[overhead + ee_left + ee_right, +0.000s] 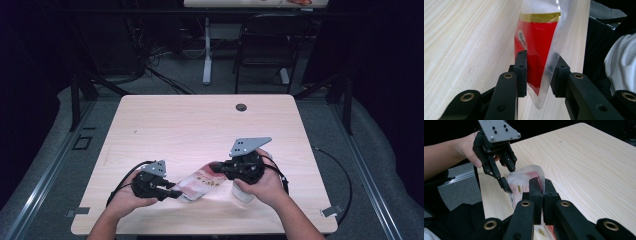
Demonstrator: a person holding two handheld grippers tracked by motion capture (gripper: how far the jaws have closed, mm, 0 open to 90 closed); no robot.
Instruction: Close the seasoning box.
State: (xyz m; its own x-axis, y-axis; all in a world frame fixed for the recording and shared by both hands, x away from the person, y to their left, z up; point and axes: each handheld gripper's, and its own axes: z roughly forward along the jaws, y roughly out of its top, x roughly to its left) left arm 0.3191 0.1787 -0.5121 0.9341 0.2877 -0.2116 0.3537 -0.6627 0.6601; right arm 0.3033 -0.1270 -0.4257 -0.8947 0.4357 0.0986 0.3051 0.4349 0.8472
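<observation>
Clear plastic packet pinched by right tool; left tool open around its partly hidden corner.

Pale wooden table on grey floor, black chair behind, dark surroundings.

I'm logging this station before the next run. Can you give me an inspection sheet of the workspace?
Surface: pale wood-grain table, round grommet hole near far edge.
Job's things: clear plastic pouch with red and gold print, held between both grippers.
Clutter: nothing seen.
Grippers: left gripper jaws astride the pouch's end, gap on one side; right gripper shut on the other end.
Cables: black cable loops off the right edge.
Surroundings: black chair, white desk leg.
</observation>
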